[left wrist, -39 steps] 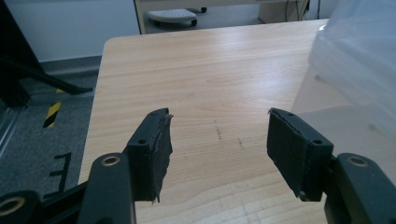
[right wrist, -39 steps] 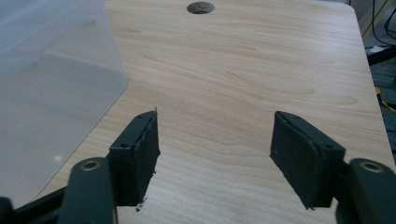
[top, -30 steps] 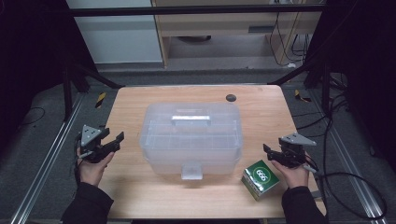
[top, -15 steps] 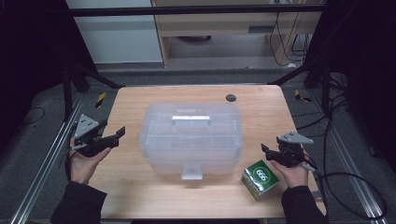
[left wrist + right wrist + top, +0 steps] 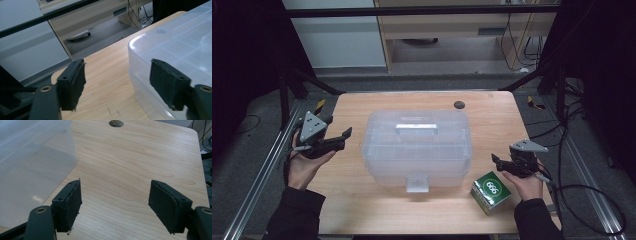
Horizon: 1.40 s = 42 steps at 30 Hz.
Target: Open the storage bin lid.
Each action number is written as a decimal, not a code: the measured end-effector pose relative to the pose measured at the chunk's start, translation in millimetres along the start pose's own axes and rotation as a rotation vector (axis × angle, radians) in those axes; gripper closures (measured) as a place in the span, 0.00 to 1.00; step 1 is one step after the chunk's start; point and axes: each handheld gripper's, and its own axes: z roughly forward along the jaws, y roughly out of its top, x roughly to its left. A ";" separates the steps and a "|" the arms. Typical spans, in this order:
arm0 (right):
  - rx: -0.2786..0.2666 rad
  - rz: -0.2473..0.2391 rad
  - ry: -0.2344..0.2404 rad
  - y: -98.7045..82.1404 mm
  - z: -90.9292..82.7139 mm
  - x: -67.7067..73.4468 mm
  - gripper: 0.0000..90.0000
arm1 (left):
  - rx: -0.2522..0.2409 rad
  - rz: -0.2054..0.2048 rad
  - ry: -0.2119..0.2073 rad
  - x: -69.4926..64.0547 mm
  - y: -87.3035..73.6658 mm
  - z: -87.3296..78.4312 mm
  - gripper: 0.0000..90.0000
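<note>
A clear plastic storage box (image 5: 417, 147) with a lid and top handle stands in the middle of the wooden table (image 5: 492, 120). Its near corner shows in the left gripper view (image 5: 175, 47), and its side wall in the right gripper view (image 5: 32, 157). A small green box (image 5: 491, 191) with a white round label sits at the front right. My left gripper (image 5: 343, 139) (image 5: 117, 75) hovers left of the storage box, pointing at it. Its jaws have just been opening and hold nothing. My right gripper (image 5: 497, 164) (image 5: 115, 192) is above the table beside the green box, its jaws just opening, empty.
A dark round hole (image 5: 458, 104) (image 5: 116, 123) lies in the table's far edge area. Yellow-handled tools (image 5: 319, 106) (image 5: 534, 102) lie on the floor at either far corner. Metal frame rails run along both sides. Bare wood stretches right of the storage box.
My left gripper has risen and drifted slightly outward from the storage box. The right gripper has stayed in place beside the green box.
</note>
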 end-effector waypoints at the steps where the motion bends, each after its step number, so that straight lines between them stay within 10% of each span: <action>1: 0.000 0.000 0.001 0.1 -0.3 -0.1 0.30 | 0.000 0.000 0.000 0.0 0.0 0.0 0.35; 22: 0.024 -0.018 0.014 -0.9 2.8 1.9 0.29 | 0.076 0.226 -0.078 -28.1 38.2 11.0 0.38; 42: 0.020 -0.014 0.020 0.4 3.8 1.9 0.30 | 0.109 0.355 -0.115 -51.1 68.8 9.2 0.40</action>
